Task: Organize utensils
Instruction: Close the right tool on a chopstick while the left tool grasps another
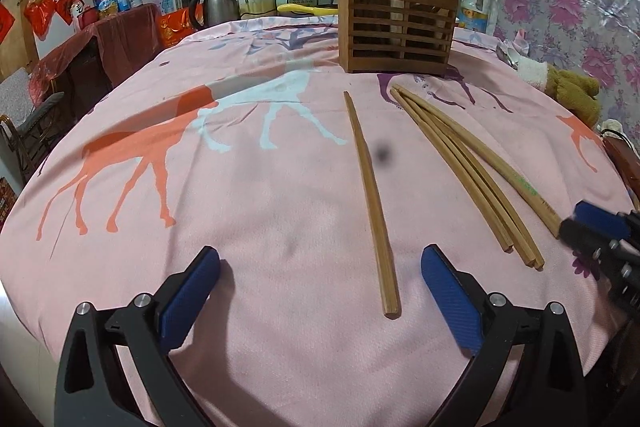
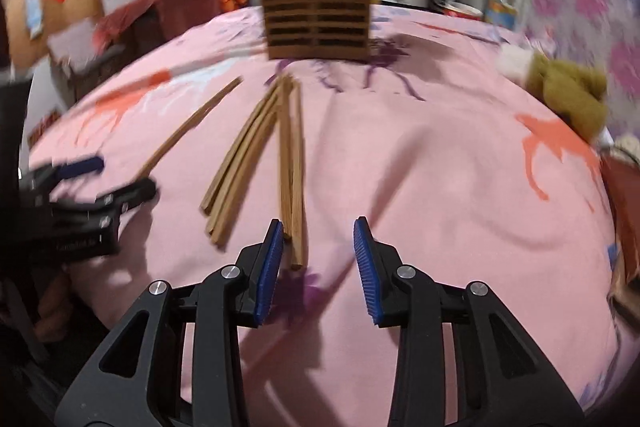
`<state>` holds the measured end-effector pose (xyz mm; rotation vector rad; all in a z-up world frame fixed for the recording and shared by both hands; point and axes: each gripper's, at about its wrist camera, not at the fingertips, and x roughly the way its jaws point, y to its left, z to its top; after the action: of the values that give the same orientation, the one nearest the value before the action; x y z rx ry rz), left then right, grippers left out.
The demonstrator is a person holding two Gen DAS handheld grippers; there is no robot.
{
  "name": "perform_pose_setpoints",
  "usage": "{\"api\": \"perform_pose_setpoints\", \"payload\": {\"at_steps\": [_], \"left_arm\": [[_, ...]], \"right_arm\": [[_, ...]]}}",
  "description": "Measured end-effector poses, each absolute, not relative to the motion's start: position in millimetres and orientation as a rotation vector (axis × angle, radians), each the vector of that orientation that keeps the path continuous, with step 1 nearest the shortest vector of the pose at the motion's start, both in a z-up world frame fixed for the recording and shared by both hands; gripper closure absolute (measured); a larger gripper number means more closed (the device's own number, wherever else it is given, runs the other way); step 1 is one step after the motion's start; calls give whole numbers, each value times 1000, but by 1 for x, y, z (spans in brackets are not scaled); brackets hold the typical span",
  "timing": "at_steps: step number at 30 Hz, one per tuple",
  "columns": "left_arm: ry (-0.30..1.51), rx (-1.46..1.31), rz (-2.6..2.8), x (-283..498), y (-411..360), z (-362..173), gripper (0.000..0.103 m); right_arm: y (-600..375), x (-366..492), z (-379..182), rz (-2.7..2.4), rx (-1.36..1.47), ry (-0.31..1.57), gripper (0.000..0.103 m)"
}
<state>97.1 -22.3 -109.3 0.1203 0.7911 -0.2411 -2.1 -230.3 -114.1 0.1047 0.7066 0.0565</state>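
the left tongs (image 1: 320, 267) stand wide open and empty, over the near end of a single chopstick (image 1: 370, 195) on the pink cloth (image 1: 240, 187) of the worktop. the right tongs (image 2: 319, 247) are open too, two chopsticks (image 2: 291, 171) between the blue pads (image 2: 272, 259), not gripped. three more chopsticks (image 2: 240, 163) lie just beside. far behind stands the wooden holder (image 1: 396, 27) with some chopsticks upright inside.
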Motion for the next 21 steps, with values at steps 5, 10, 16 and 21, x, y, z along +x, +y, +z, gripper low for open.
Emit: {"api": "perform_pose_setpoints", "payload": {"at_steps": [5,10,16,21], "left_arm": [[791,120,-241,97,-22,-109,4],[791,121,-241,98,-22,-110,4],[791,121,-241,97,-22,-110,4],[791,121,-241,97,-22,-110,4]], "right_arm": [[-230,-12,-108,70,99,660,68],[-226,-10,-108,94,81,662,84],[-221,-6,-113,119,66,690,92],[-223,0,-120,109,77,726,92]]}}
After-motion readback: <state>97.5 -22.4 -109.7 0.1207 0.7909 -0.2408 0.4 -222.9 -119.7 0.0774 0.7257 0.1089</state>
